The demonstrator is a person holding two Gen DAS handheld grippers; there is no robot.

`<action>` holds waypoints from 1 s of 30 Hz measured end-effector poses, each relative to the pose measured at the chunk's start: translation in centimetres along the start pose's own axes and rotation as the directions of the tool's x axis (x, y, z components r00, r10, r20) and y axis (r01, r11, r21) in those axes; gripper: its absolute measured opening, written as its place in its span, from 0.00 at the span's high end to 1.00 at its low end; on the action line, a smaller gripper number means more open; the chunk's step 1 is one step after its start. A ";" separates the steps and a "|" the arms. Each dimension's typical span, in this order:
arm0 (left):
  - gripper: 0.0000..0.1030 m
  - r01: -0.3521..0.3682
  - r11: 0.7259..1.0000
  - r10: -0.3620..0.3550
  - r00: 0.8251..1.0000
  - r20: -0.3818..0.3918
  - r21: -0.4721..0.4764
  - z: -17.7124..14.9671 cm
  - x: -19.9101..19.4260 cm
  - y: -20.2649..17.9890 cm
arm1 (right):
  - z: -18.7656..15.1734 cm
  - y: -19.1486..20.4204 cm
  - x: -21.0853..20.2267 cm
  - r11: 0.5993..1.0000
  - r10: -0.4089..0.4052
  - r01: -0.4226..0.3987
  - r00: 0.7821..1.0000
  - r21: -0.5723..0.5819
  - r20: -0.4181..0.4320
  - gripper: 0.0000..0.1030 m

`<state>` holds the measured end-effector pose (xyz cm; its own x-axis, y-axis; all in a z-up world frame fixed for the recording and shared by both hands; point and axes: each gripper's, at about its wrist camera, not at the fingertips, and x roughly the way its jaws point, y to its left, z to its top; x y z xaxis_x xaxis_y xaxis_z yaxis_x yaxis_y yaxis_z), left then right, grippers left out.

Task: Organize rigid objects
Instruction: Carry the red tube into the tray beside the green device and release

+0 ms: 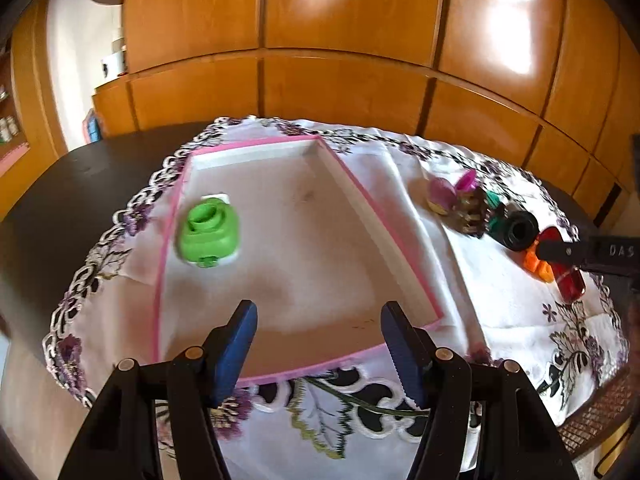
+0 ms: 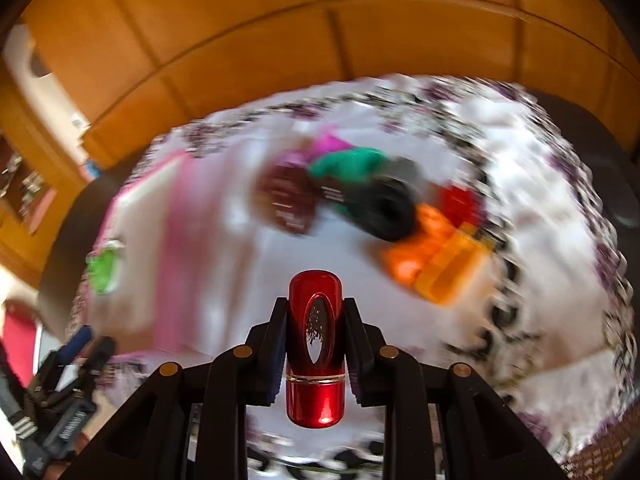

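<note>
Wooden cabinets behind our embroidered tablecloth | pink-rimmed tray centre, green cap inside | left gripper half open, empty | right gripper clamps red capsule, lower centre

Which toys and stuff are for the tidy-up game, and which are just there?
For tidying: pink-edged tray, green piece inside it, red capsule in right gripper, black ring, orange pieces.

Just there: embroidered tablecloth, wooden cabinets.
</note>
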<state>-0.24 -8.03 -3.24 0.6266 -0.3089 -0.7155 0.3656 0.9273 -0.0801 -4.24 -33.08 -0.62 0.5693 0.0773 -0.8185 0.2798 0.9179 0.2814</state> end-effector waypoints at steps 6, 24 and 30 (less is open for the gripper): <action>0.37 -0.053 0.998 0.053 0.999 -0.008 -0.046 0.2 -0.3 2.2 | 3.1 6.2 1.8 0.986 0.103 -0.103 0.995 -0.131 -0.010 0.76; 0.37 -0.122 0.985 0.117 0.992 -0.046 -0.124 0.2 0.3 5.9 | 6.9 17.8 12.6 0.927 0.087 -0.136 0.985 -0.350 -0.150 0.76; 0.37 -0.131 0.982 0.124 0.991 -0.054 -0.135 0.2 0.4 6.3 | 7.7 18.8 15.1 0.930 0.045 -0.104 0.984 -0.353 -0.172 0.68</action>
<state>2.43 -2.30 -3.90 0.6290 -0.1794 -0.7564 0.1845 0.9797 -0.0789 15.61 -17.69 -3.87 0.4400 0.1845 -0.8789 -0.0719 0.9828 0.1703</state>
